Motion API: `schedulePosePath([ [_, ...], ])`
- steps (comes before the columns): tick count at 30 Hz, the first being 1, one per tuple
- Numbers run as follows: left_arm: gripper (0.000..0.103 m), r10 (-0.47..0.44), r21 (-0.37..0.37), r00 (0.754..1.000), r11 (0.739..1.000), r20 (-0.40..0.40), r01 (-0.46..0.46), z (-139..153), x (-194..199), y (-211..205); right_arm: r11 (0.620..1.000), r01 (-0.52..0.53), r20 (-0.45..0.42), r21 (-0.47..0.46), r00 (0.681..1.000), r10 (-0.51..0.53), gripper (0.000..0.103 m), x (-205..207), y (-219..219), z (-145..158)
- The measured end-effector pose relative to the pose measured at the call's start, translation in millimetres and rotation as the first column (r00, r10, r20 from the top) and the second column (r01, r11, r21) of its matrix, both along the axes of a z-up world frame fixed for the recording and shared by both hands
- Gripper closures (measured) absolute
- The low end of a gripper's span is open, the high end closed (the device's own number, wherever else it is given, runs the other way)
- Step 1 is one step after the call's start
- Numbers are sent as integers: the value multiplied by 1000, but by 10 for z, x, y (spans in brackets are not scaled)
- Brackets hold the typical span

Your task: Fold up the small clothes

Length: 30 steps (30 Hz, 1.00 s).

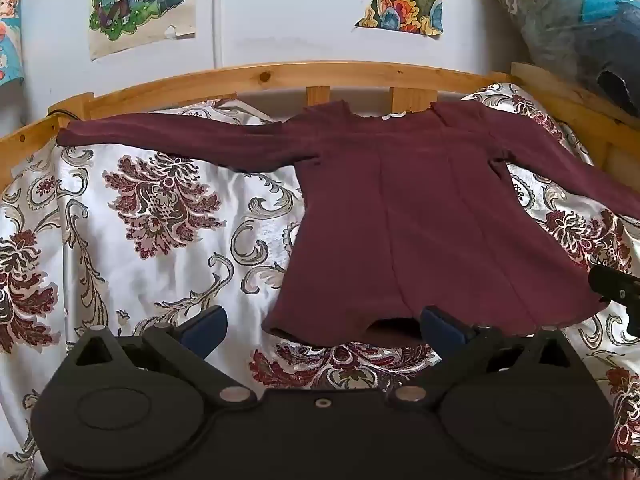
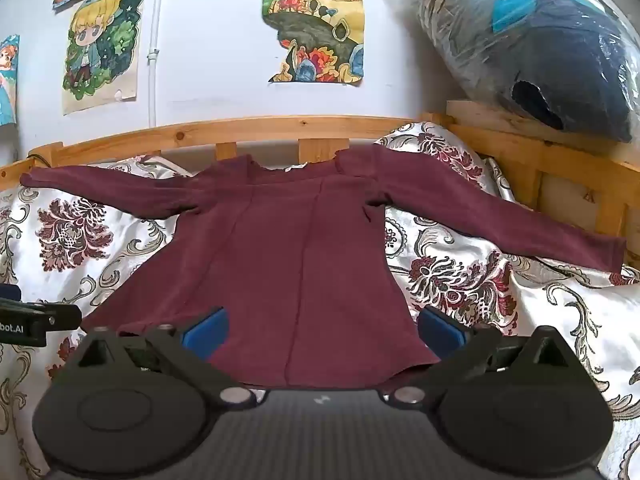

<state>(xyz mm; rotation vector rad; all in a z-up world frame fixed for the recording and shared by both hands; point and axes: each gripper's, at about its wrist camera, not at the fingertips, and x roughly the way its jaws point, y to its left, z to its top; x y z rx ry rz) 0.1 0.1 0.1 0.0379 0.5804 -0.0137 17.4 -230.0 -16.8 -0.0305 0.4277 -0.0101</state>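
Now, both tongs are spread wide and gripping nothing. Straight ahead of them lies the top [image 1: 400, 216], a maroon long-sleeved piece laid flat on the bedspread [image 1: 160, 216], collar at the far end, hem nearest. The left tong [image 1: 320, 330] hangs off the hem's left end; its right finger [image 1: 442, 330] sits at the hem edge, though touching or not, I cannot tell, and its left finger is out over bare bedspread. The right tong [image 2: 322, 330] straddles the right part of the hem, blue pads on either side of the cloth. One sleeve stretches far to the left, the other to the right, its cuff near the bed frame [image 2: 568, 184].

That bedspread is shiny white satin with dark red and grey floral scrolls, a bit rumpled. Beyond the collar runs a pine rail [image 1: 280, 76] with slats, and behind it a pale wall carrying cartoon posters [image 2: 100, 48] and a thin white pipe [image 2: 154, 40]. Up at the far right, a plastic-wrapped dark bundle [image 2: 540, 52] rests on the frame.
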Motion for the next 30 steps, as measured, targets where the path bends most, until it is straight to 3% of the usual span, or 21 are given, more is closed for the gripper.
schedulePosePath([
  [15, 1, -3, -17, 1000, 1000, -13, 3, -115, 22, 50, 1000, -2, -1, 20, 1000, 2, 0, -30, -25, 44],
  [30, 1, 2, -17, 1000, 1000, -17, -3, -49, 20, 22, 1000, -11, 5, 10, 1000, 11, 0, -20, -16, -11],
])
